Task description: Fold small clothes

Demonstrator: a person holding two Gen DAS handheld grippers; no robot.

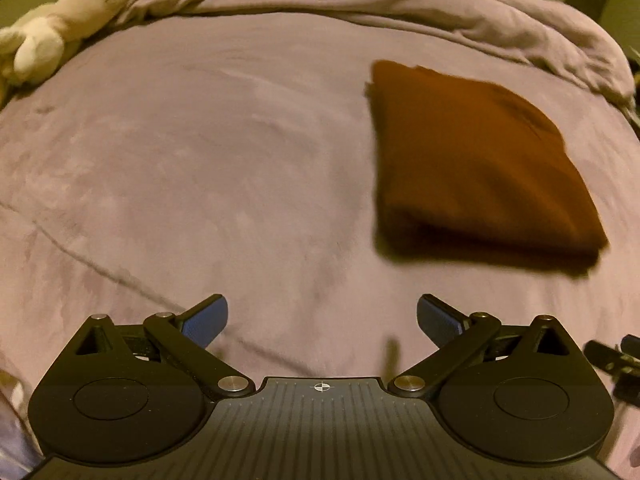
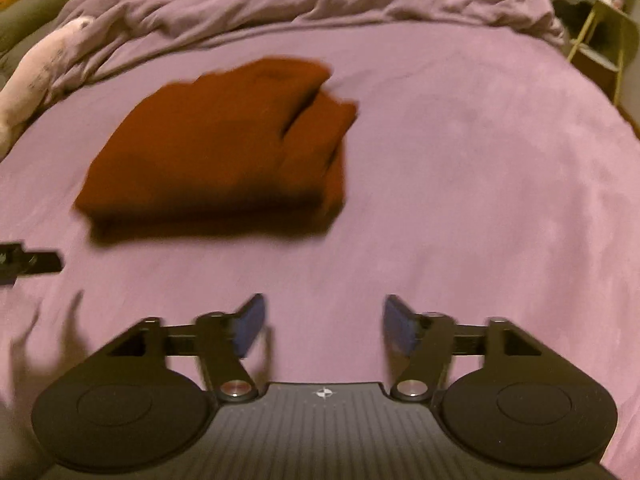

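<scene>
Folded brown garment point(image 1: 476, 168) lies on the purple bedspread point(image 1: 200, 160) — left gripper point(image 1: 322, 320) and right gripper point(image 2: 324, 322) both agape, empty

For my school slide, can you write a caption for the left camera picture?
Open left hand-held gripper hovers over the purple bedspread beside a folded brown garment.
</scene>
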